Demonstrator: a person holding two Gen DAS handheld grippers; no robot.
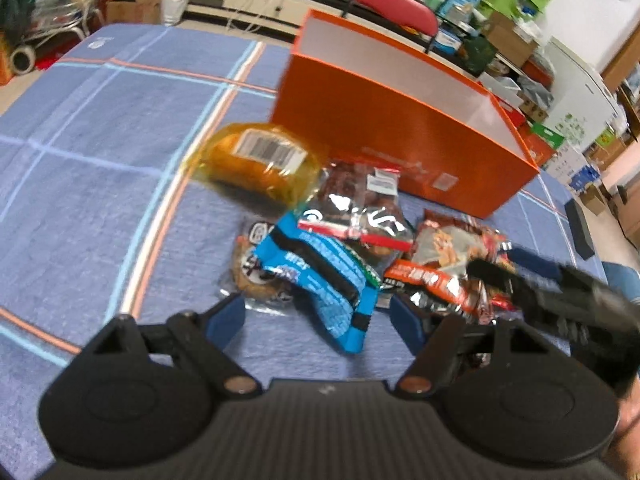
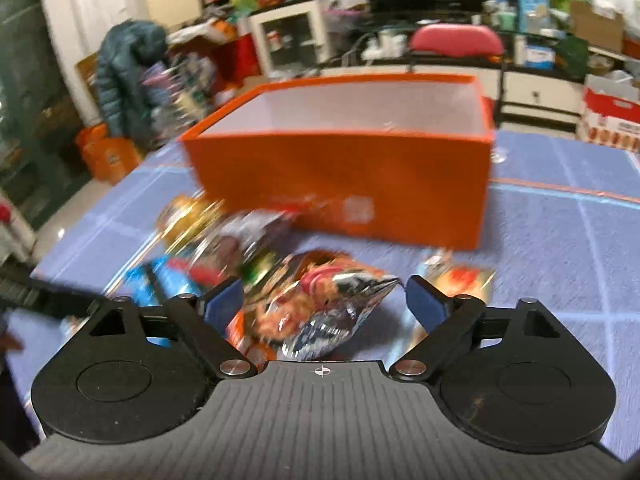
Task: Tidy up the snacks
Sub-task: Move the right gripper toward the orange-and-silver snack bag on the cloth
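Bun (image 1: 256, 160), barcode label unreadable, upper left of snack pile (image 1: 340, 248); orange box (image 1: 400, 136) behind. Left gripper (image 1: 318, 312) and right gripper (image 2: 322, 300) stood apart, gripping nothing.

No print reads clearly; the bun packet (image 1: 256, 158) bears a barcode label, digits blurred; blue packet's (image 1: 320, 280) lettering illegible

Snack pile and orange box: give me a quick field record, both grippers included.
container: orange box, open top, no snacks visible inside
snacks: loose pile on blue tablecloth, in front of box
nearest left gripper: blue packet
left gripper: open, holding nothing
right gripper: open, foil snack bag between jaws, not pinched
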